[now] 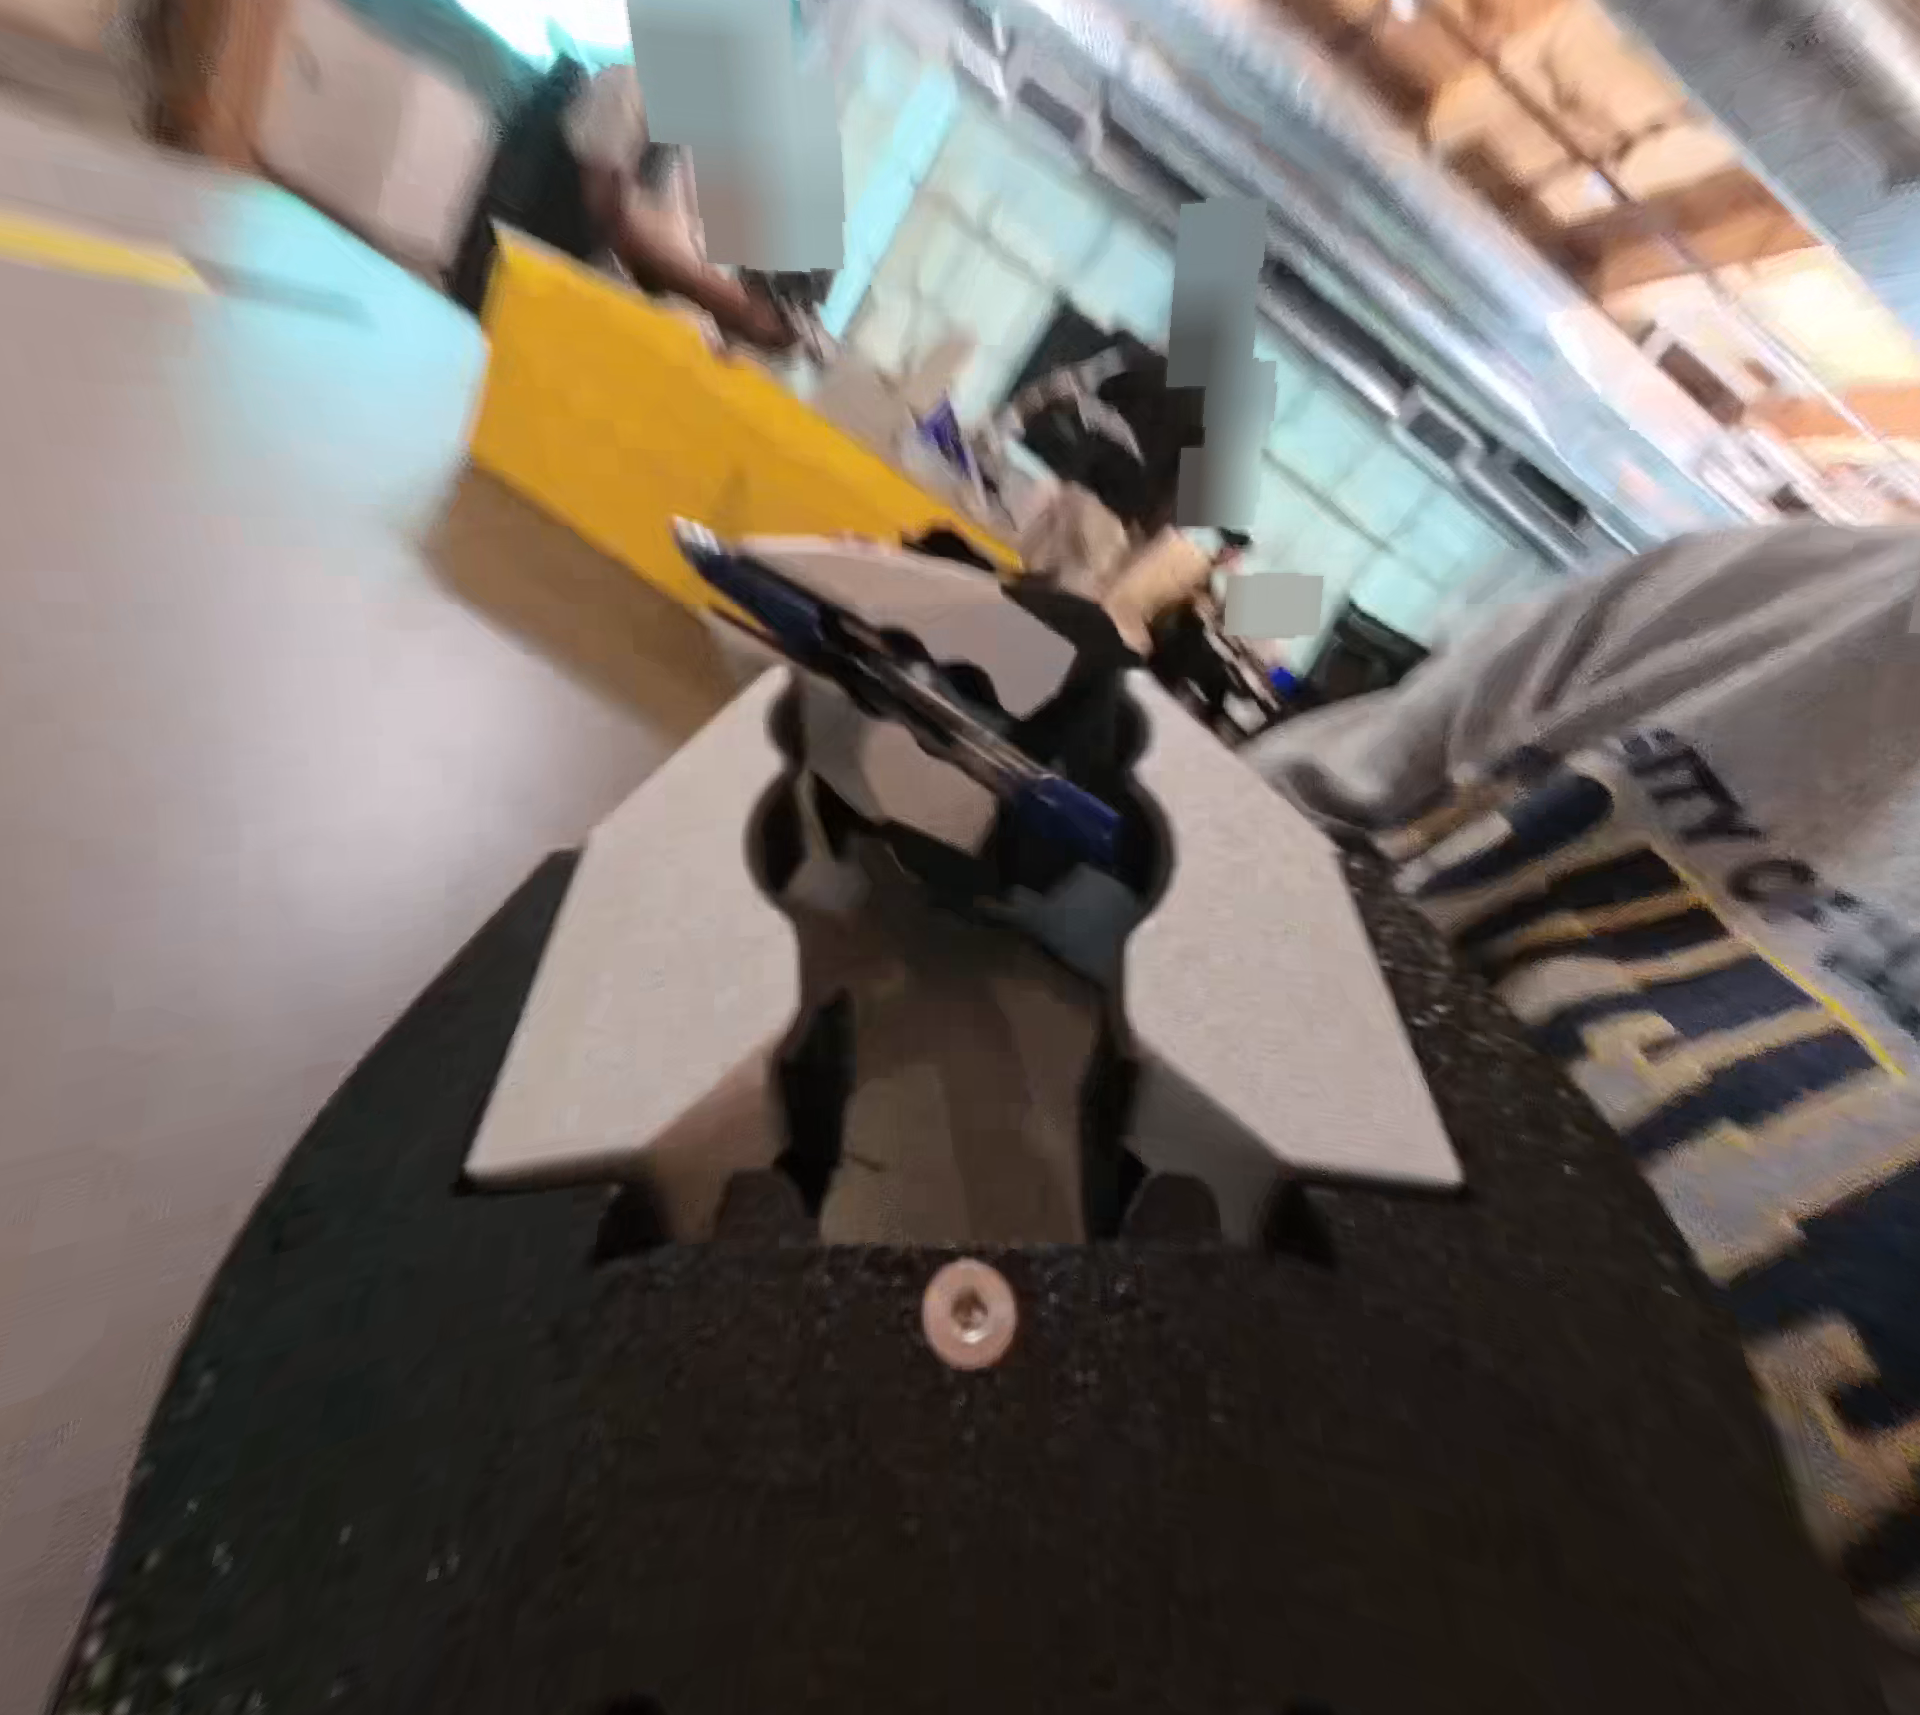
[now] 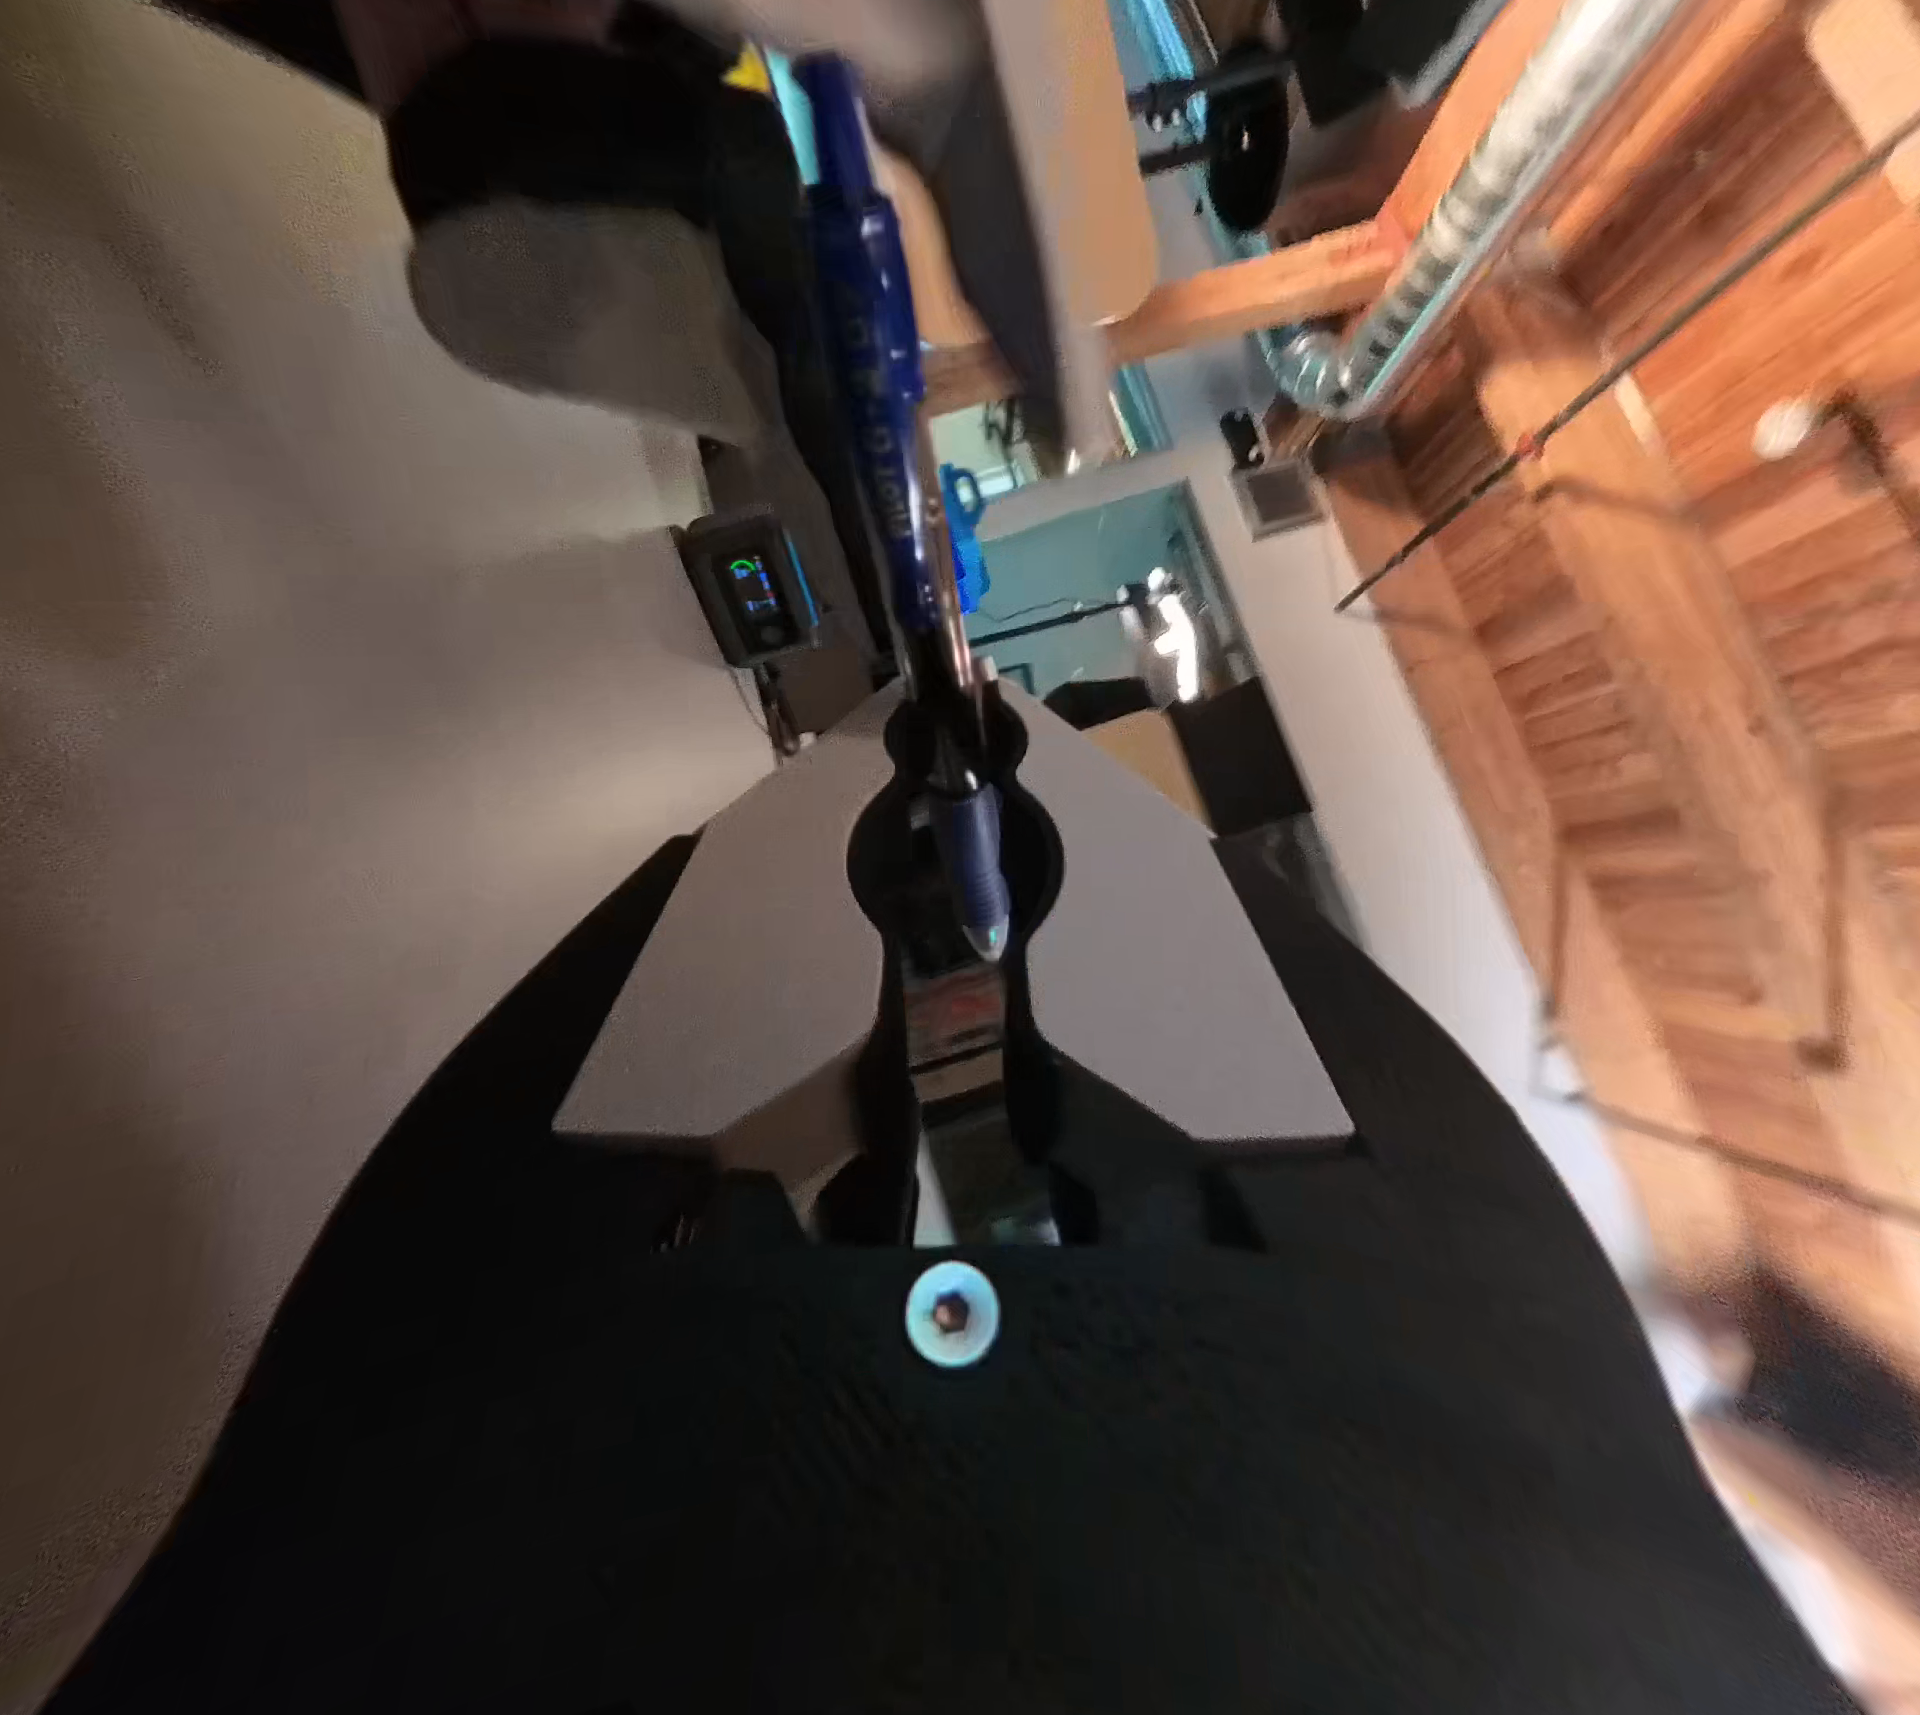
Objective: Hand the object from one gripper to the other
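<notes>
A blue pen (image 2: 883, 377) is pinched between the closed grey fingers of my right gripper (image 2: 951, 715). Its tip (image 2: 982, 933) points back toward the camera and its long barrel sticks out forward. In the left wrist view the same pen (image 1: 831, 626) lies slanted, held by the right gripper's grey fingers (image 1: 935, 616). Its grip end (image 1: 1070, 808) sits in the gap between the spread fingers of my left gripper (image 1: 961, 709); I cannot tell if it touches them. The left gripper is open. One of its grey fingers (image 2: 582, 315) shows beside the pen's far end in the right wrist view.
A person's grey sweatshirt with dark blue and yellow lettering (image 1: 1662, 886) is close on the right. A yellow panel (image 1: 644, 418) lies beyond the grippers on a pale surface (image 1: 260, 626). A small black device with a lit screen (image 2: 753, 600) and a metal duct (image 2: 1507, 211) show in the right wrist view.
</notes>
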`<state>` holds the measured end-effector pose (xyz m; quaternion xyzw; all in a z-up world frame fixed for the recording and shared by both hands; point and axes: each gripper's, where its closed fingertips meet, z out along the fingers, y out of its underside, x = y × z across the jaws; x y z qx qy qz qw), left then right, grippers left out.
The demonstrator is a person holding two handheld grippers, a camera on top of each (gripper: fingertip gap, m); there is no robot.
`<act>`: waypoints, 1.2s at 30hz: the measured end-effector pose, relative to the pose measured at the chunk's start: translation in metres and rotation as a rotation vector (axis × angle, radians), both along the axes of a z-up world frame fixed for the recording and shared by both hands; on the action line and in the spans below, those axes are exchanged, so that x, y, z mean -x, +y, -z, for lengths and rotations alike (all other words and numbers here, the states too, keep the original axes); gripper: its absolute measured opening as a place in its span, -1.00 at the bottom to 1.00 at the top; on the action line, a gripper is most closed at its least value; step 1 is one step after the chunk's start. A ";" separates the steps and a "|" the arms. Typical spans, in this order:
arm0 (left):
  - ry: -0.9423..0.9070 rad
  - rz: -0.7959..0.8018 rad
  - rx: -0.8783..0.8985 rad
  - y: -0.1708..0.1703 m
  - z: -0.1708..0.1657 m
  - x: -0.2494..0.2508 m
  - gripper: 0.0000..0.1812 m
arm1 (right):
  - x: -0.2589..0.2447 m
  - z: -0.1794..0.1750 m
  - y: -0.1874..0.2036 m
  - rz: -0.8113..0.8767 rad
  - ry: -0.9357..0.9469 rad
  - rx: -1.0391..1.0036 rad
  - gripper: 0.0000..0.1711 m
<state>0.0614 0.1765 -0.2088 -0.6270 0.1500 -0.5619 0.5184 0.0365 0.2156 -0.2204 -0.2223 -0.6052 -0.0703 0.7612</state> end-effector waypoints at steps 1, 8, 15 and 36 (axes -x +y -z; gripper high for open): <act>-0.018 -0.086 -0.067 0.006 -0.008 0.009 -0.27 | -0.002 -0.002 0.004 -0.002 0.025 0.081 -0.91; 0.223 -0.635 -0.369 0.015 -0.016 0.065 -0.31 | -0.025 -0.014 0.028 0.056 0.023 0.553 -0.91; 0.357 -0.634 -0.362 0.021 -0.005 0.053 -0.44 | -0.141 -0.052 0.028 0.262 -0.264 1.014 -0.91; 0.353 -0.613 -0.326 0.026 -0.001 0.053 -0.58 | -0.314 0.061 0.161 0.773 -0.979 0.978 -0.77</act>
